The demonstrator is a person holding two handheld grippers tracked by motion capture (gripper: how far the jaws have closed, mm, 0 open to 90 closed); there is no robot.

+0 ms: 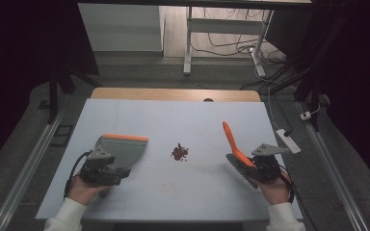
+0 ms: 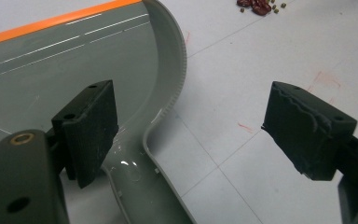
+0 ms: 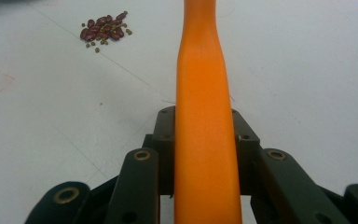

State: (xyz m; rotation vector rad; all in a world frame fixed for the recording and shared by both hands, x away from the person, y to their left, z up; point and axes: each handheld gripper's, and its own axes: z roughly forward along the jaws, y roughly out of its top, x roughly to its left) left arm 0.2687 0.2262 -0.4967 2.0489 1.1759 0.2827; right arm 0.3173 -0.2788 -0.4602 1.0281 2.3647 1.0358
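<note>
1. Left of the bean pile point(image 1: 179, 152), the left gripper point(image 1: 107, 169) rests low over the bench point(image 1: 197, 115), its fingers point(image 2: 89, 130) spread wide. The grey dustpan point(image 1: 123, 150) with its orange lip lies flat on the bench; in the left gripper view its handle runs beside one finger, with no grip closed on it.
2. At the middle of the bench, the small bean pile of dark red and a few greenish beans lies loose, well apart from both grippers.
3. Right of the bean pile, the right gripper point(image 1: 262, 166) has its fingers clamped on the orange handle of a brush point(image 1: 233, 143). The handle tip points up and away from the person, and the grey bristle head sits low at the gripper, near the bench.
</note>
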